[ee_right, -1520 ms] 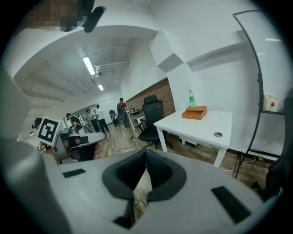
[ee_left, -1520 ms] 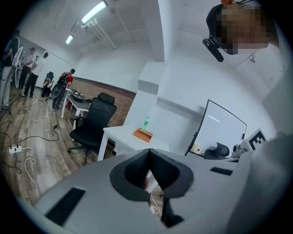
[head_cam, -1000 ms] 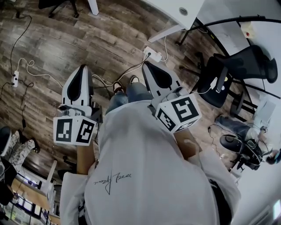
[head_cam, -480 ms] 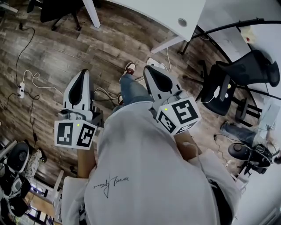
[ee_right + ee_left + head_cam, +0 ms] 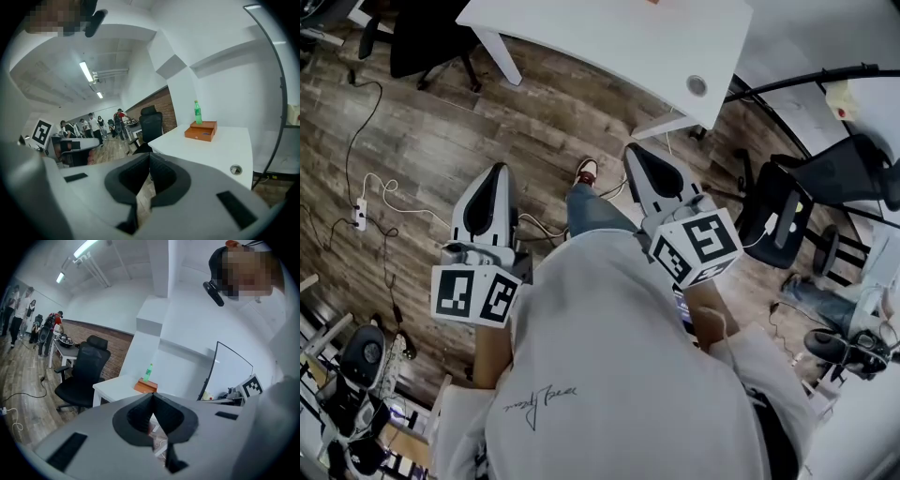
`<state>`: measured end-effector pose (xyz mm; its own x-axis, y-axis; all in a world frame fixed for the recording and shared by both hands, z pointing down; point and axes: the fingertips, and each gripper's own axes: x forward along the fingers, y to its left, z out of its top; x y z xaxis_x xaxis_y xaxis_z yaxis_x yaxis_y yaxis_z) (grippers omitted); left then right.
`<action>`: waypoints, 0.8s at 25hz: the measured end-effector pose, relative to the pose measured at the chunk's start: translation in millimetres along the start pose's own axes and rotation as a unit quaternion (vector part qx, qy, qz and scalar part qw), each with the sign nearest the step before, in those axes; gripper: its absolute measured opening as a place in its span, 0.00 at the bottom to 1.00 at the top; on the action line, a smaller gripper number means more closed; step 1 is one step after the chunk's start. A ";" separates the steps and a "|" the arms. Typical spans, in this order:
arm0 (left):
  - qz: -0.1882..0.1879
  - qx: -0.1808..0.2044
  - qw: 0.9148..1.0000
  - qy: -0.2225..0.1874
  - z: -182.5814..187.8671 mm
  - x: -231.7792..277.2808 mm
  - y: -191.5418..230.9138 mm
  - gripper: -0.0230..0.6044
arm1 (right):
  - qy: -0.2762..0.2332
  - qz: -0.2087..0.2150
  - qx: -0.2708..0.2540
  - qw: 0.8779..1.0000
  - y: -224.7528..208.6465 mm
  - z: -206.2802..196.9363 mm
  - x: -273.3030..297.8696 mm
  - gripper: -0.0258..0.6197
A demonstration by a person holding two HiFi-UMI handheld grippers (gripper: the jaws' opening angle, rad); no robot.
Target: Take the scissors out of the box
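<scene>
Both grippers are up in front of the person, side by side over the wooden floor. The left gripper has its dark pads pressed tight together, with nothing between them. The right gripper is the same: jaws closed flat on each other, empty.

Ahead of both sits the white table, well apart from the tips. On it is the orange box, low and flat. From the right gripper it lies ahead and off to the right; from the left gripper it sits almost dead ahead, just above the closed tips in that view. From this low angle only its side walls and top edge show, so I can't tell whether it is lidded or what lies inside. The scissors show in no view; if they are in the box, they are hidden.

A green bottle stands upright just behind the box, on its far side from both grippers; touching or not, I can't tell. A black office chair stands at the table's end, left of the left gripper.
</scene>
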<state>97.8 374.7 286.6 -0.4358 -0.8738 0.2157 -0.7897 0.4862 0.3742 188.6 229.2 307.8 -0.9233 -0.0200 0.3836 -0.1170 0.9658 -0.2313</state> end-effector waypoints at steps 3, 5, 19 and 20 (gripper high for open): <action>-0.006 0.004 1.000 0.006 8.5 32.3 -1.5 0.05 | -0.001 -0.004 0.006 1.000 -28.3 13.5 14.0 0.06; -0.010 0.005 1.000 0.009 12.3 52.7 -2.7 0.05 | -0.001 -0.010 0.010 1.000 -46.8 19.5 22.8 0.06; -0.022 0.025 0.999 0.021 32.1 150.6 -12.0 0.05 | -0.006 -0.011 0.033 0.999 -127.3 42.6 61.8 0.06; -0.023 0.027 0.999 0.020 33.1 155.3 -13.3 0.05 | -0.008 -0.012 0.033 0.999 -131.9 44.1 63.2 0.06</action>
<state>26.3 232.3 285.2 -0.3820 -0.8934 0.2365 -0.8306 0.4441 0.3360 129.6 89.2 323.2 -0.9254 -0.0467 0.3762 -0.1621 0.9458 -0.2814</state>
